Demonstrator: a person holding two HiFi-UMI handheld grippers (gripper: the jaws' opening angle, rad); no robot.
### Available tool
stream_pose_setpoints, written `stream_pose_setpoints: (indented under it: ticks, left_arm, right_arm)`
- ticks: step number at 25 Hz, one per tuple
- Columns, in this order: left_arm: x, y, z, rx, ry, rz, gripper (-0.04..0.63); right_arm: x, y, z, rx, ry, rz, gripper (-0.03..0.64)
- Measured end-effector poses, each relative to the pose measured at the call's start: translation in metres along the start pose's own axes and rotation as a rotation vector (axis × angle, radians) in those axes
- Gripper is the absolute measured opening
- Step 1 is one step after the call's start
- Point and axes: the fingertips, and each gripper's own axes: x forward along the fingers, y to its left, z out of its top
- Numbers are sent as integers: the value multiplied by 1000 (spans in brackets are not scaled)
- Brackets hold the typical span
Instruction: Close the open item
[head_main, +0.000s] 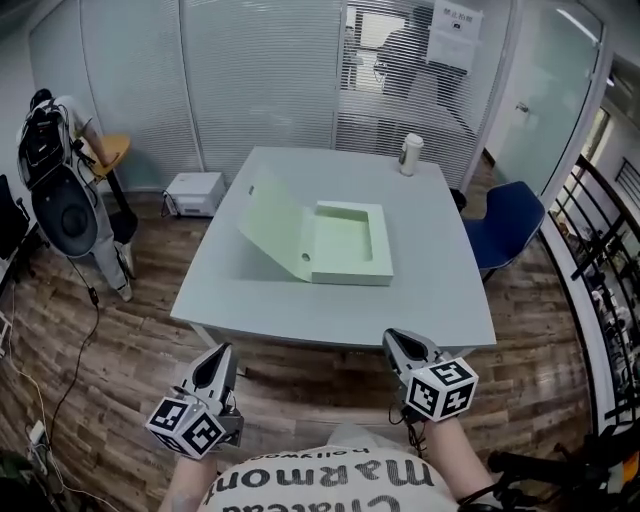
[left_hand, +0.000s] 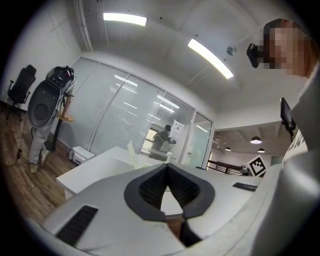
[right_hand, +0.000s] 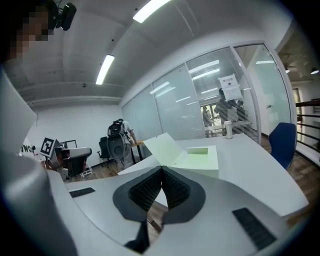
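Observation:
A pale green box file (head_main: 350, 245) lies open in the middle of the grey table (head_main: 300, 310). Its lid (head_main: 272, 222) stands tilted up on the left side. In the right gripper view the box file (right_hand: 200, 156) lies ahead with the lid (right_hand: 165, 147) raised. Both grippers hover off the table's near edge, well short of the box. My left gripper (head_main: 222, 350) is shut with nothing in it, and its jaw tips meet in its own view (left_hand: 166, 165). My right gripper (head_main: 392, 336) is also shut and empty (right_hand: 161, 168).
A white cup (head_main: 410, 154) stands at the table's far edge. A blue chair (head_main: 510, 225) sits to the right, a white device (head_main: 195, 192) on the floor at back left, a rack with bags (head_main: 60, 200) at far left, a dark railing (head_main: 600, 260) at right.

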Motion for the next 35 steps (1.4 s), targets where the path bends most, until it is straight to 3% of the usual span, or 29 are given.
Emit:
stream_pose_setpoints:
  ticks: [6,13,24,35]
  left_arm:
    - [32,23,-2,-11,35,5,-6]
    - [87,72,-2,-24,57,86,-6]
    - [182,120,35,-15,-21,170,-6]
    - [219,156,46,-38,-4,189,-6]
  right_arm:
    - [42,-20,6,12,43,1,0]
    - [130,-59,28,14,53,37,0]
    - [244,-102,74,23,52,172,0]
    - [291,-119,77,77,73,182,0]
